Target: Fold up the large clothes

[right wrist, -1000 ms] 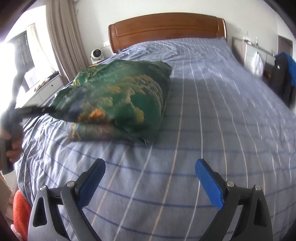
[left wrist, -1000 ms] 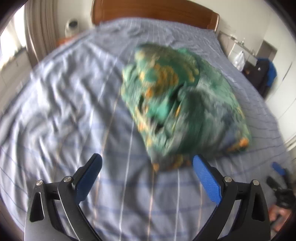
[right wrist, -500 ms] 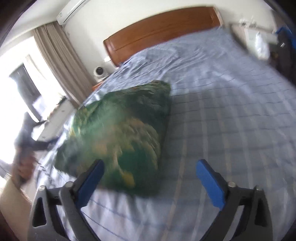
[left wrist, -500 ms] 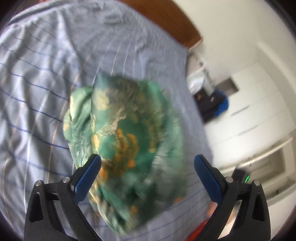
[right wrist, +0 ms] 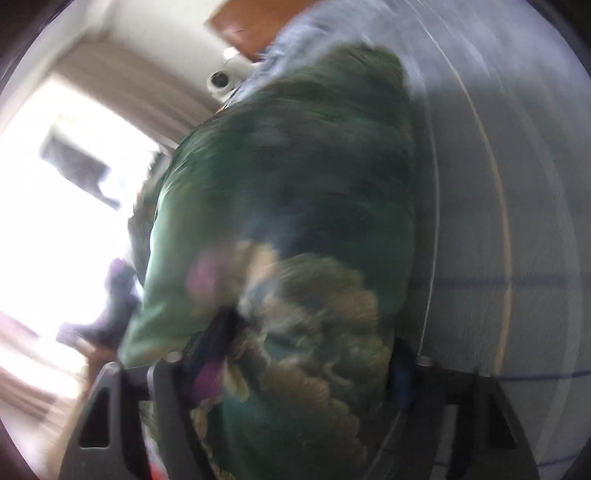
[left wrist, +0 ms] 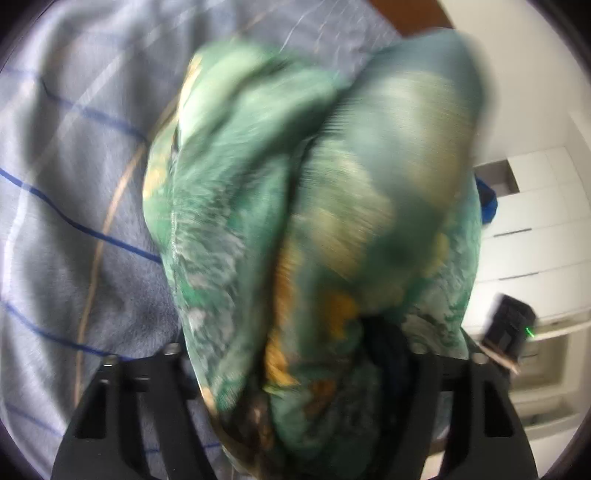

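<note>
Both wrist views are blurred and almost filled by the same thing: a folded green garment [left wrist: 314,229] printed with orange and pale yellow patterns, bundled thick and lying on a bed covered by a blue-grey sheet [left wrist: 74,184] with thin dark-blue and tan stripes. In the left wrist view the left gripper [left wrist: 291,369] has its black frame spread to either side of the bundle, and the cloth bulges up between the two arms and covers the fingertips, so the jaws stand wide around the garment's near end; whether the pads press into it cannot be told. The garment shows two thick lobes with a dark crease running down between them toward the gripper. To the right of it are white cabinets [left wrist: 535,229], a small black device with a green light [left wrist: 511,325], and a patch of blue [left wrist: 487,199] behind the cloth's edge. In the right wrist view the garment [right wrist: 295,192] looks darker green, with a scalloped pale pattern near the camera. The right gripper [right wrist: 306,362] also straddles it: one blue pad [right wrist: 399,373] shows at the cloth's right edge and a darker finger [right wrist: 218,343] at its left, with fabric heaped between, so the jaws are wide, contact unclear. The striped sheet [right wrist: 498,184] lies to the right; a wooden headboard [right wrist: 255,26], a small white round device [right wrist: 221,79], a curtain [right wrist: 122,85] and a glaring window [right wrist: 48,206] sit to the upper left.
</note>
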A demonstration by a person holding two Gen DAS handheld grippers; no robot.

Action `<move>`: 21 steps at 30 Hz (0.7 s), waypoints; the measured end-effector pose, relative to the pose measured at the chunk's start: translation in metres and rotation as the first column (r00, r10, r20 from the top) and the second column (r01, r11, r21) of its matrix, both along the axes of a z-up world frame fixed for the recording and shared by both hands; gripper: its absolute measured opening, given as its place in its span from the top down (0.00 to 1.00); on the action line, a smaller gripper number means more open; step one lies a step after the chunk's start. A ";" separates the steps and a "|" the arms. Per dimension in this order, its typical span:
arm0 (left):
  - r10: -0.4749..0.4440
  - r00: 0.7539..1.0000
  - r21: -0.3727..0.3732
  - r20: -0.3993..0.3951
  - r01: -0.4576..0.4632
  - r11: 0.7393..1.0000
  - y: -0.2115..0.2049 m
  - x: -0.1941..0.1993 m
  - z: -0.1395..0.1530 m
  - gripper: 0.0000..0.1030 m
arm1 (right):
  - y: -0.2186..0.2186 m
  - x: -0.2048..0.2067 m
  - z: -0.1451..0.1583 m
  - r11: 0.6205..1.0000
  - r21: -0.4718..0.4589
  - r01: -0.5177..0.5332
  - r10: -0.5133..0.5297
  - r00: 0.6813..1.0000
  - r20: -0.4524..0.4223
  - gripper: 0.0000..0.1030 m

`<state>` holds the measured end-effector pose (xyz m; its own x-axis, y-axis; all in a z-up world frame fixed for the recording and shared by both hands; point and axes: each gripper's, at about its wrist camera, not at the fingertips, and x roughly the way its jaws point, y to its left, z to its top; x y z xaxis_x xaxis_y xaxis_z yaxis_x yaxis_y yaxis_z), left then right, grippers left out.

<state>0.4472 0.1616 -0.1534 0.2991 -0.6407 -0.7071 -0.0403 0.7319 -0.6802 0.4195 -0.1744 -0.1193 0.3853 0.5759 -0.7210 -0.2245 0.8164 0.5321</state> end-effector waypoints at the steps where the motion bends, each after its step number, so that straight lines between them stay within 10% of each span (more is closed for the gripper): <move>1: 0.005 0.999 -0.002 0.032 -0.005 1.000 0.001 -0.005 0.008 0.47 | 0.017 -0.014 0.021 0.993 -0.117 -0.030 0.045 0.992 0.119 0.41; 9: 0.050 0.965 -0.004 0.259 -0.051 0.999 -0.011 -0.014 0.096 0.45 | 0.037 -0.052 0.111 0.987 -0.159 -0.024 0.096 0.881 0.464 0.45; 14: 0.074 0.962 0.139 0.262 -0.114 0.984 -0.059 0.026 0.083 0.10 | -0.010 -0.006 0.103 0.999 -0.031 0.035 -0.020 0.920 0.390 0.26; 16: 0.094 0.970 0.247 0.226 -0.151 0.957 -0.073 0.029 0.060 0.11 | -0.036 0.020 0.075 0.994 -0.021 0.107 -0.098 0.956 0.277 0.01; 21: 0.104 0.900 0.301 0.424 -0.248 0.921 -0.072 -0.031 0.095 0.09 | -0.074 -0.005 0.067 0.945 -0.204 0.255 -0.177 0.925 0.336 0.00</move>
<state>0.4157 0.0895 -0.0580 0.6822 -0.2927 -0.6700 0.0262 0.9256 -0.3777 0.4146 -0.2482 -0.0524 0.7059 0.2786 -0.6512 -0.1493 0.9573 0.2477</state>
